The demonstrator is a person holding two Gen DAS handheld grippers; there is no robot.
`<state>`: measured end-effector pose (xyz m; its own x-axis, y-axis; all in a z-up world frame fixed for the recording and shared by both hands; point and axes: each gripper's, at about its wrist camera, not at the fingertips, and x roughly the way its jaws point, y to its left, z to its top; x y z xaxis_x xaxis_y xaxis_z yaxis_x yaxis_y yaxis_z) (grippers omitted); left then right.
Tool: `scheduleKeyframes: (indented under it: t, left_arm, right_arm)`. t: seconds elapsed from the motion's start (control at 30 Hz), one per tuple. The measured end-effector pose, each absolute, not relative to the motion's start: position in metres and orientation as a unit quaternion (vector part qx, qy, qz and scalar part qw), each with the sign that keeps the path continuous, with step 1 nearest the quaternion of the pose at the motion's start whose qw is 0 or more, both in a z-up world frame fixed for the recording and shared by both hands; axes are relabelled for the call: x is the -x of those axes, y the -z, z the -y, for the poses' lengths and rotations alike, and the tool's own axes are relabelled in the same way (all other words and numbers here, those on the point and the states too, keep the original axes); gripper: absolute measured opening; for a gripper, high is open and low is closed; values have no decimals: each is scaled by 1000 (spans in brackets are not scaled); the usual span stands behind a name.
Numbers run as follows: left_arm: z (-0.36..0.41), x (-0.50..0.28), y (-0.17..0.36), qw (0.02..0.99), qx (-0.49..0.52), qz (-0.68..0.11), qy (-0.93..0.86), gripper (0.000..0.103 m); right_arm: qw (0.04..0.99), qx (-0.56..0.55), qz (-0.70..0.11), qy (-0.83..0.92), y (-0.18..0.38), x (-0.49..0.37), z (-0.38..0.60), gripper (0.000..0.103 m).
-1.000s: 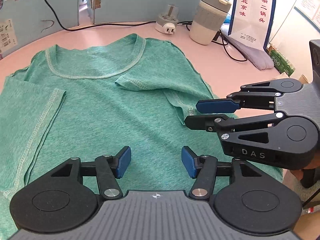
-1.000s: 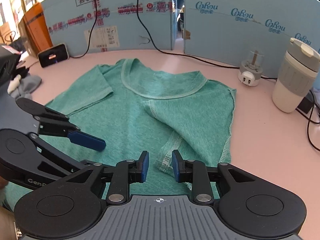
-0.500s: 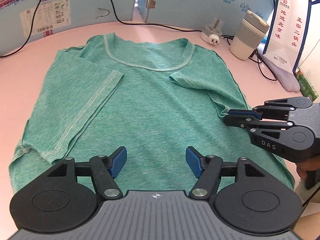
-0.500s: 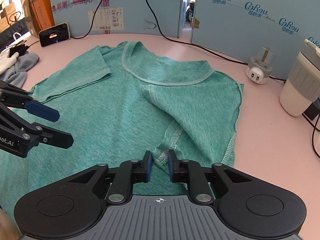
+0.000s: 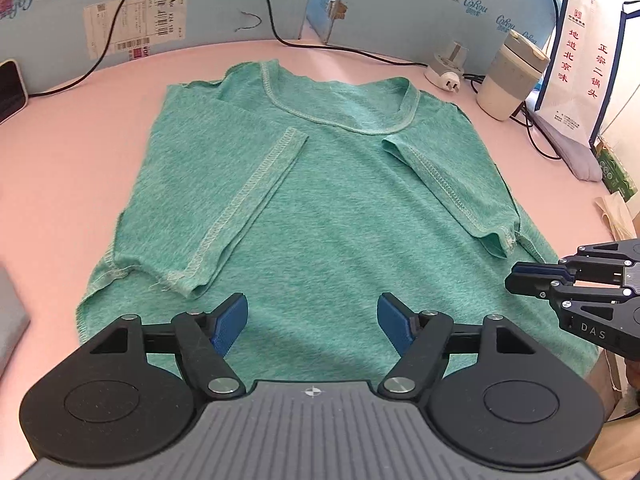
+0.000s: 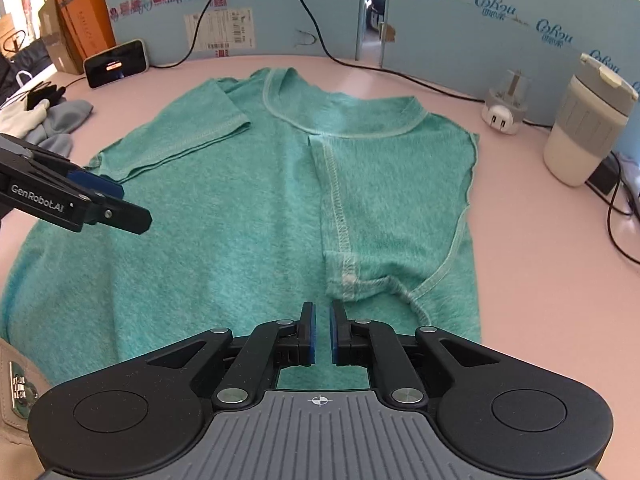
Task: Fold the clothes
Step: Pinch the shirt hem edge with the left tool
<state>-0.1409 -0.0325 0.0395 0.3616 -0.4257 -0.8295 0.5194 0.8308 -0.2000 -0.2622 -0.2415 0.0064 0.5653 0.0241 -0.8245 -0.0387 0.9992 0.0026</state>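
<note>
A green T-shirt (image 5: 320,216) lies flat on the pink table, collar at the far side, both sleeves folded in over the body. It also shows in the right wrist view (image 6: 256,216). My left gripper (image 5: 312,326) is open and empty above the shirt's near hem. It appears at the left of the right wrist view (image 6: 120,204). My right gripper (image 6: 322,334) is nearly closed with a thin gap, empty, just above the shirt near the folded right sleeve's cuff (image 6: 348,276). It shows at the right of the left wrist view (image 5: 520,280).
A lidded cup (image 5: 508,80), a white plug adapter (image 5: 448,68), black cables and a paper bag (image 5: 576,64) stand at the far right. A phone (image 6: 116,64) and grey-white cloths (image 6: 44,120) lie at the far left. Blue cardboard walls (image 5: 420,8) ring the table.
Both grippers have pulled back toward the near hem. The right gripper has left the sleeve cuff and narrowed its gap. The left gripper stays open.
</note>
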Motion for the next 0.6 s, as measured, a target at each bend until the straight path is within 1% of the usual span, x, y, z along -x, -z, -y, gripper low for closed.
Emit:
scheduleKeyframes:
  t: [0.1,0.37,0.53,0.6]
  left_arm:
    - [12,144,-41,829,-42,-488,270,72]
    - [-37,161,-38,830,-22,-503,241,74]
    - [-53,170,-37,830,-18,-502,244,74]
    - [-57,174,-37,830,-19,-500,246,76]
  right_arm:
    - [886,2,-463,-28,-11,262,229,13]
    - [876,6,-470,-108,-11,259,173,13]
    - [867,22,-475,-147,-9,265,140,13]
    - [867,21,-476,-144,-9,267,135,13]
